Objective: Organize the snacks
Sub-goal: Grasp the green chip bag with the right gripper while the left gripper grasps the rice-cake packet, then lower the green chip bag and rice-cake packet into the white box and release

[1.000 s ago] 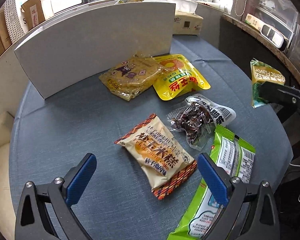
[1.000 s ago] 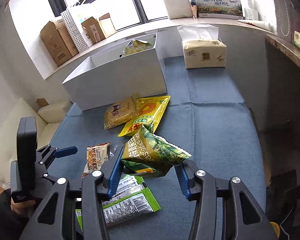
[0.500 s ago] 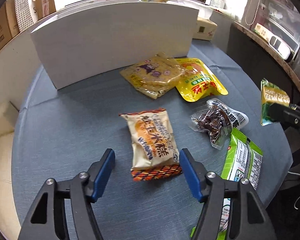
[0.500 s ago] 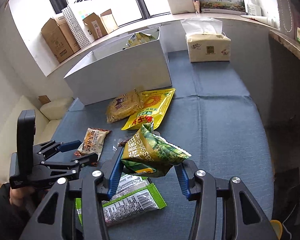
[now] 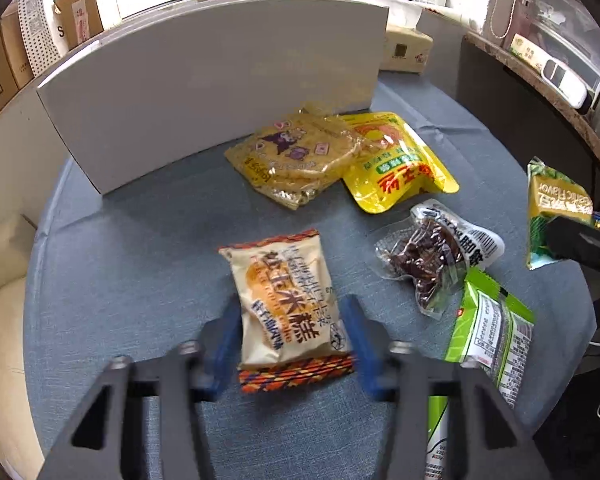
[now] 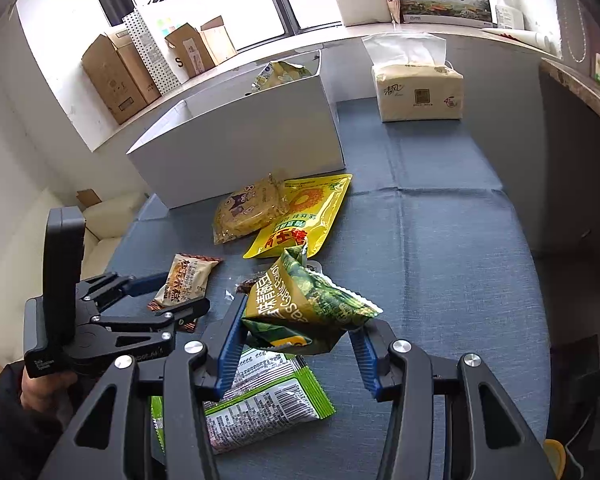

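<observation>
A cream and orange rice cake packet [image 5: 284, 300] lies on the blue tablecloth [image 5: 140, 264]. My left gripper [image 5: 291, 308] is closing on it, with the blue pads against both of its long sides. The right wrist view shows the same packet [image 6: 186, 280] and left gripper [image 6: 176, 296] at lower left. My right gripper [image 6: 298, 318] is shut on a crumpled green snack bag [image 6: 308, 304], held above the table. That green bag [image 5: 556, 208] also hangs at the right edge of the left wrist view. A white open box [image 6: 240, 148] stands behind, with a snack bag inside.
Loose on the cloth are a clear yellow packet [image 5: 300, 160], a yellow pouch [image 5: 396, 164], a dark dried-snack packet [image 5: 432, 256] and a light green packet [image 5: 488, 332]. A tissue pack [image 6: 418, 88] sits at the back right. Cardboard boxes [image 6: 116, 76] line the sill.
My left gripper's jaws have come in from wide apart to the sides of the rice cake packet, which turned lengthwise between them. The right gripper and its green bag have stayed still.
</observation>
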Demonstrator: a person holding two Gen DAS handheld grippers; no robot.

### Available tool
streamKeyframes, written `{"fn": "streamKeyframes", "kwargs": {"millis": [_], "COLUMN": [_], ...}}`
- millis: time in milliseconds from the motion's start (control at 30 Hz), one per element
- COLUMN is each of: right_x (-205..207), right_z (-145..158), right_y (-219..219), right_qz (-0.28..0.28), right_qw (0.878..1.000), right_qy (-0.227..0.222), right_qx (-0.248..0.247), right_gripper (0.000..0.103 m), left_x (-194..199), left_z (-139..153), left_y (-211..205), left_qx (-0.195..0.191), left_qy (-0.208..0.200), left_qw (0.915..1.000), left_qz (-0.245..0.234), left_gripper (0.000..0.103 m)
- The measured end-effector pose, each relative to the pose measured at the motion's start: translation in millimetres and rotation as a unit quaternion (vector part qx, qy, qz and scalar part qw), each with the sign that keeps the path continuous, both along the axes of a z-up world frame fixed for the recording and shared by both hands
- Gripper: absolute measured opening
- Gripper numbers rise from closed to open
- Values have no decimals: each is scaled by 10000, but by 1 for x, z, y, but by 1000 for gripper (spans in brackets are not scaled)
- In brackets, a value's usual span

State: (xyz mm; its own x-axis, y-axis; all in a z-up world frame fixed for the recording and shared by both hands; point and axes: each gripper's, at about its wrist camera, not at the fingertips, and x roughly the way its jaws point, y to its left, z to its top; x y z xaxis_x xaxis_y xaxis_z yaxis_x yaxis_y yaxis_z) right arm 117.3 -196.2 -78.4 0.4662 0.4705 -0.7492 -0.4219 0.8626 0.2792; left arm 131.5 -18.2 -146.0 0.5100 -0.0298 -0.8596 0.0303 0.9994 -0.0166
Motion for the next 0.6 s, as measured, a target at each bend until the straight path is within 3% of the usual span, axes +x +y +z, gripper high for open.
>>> {"fn": "streamKeyframes", "kwargs": {"millis": [267, 600], "right_x": [-1, 5], "right_z": [1, 12], "right_y": [0, 9], "right_qz": [-16, 126], "right_qw": [10000, 9996], "right_qy": [-3, -125], "right_qx": [33, 197], "right_gripper": [53, 53], "left_x": [-12, -32], "left_z": [20, 78], "left_y": [16, 42], "left_qx": [-224, -218], "left_qy": [-323, -961], "left_qw": [9992, 9949], "left_qz": [115, 196], "left_gripper": [44, 44]}}
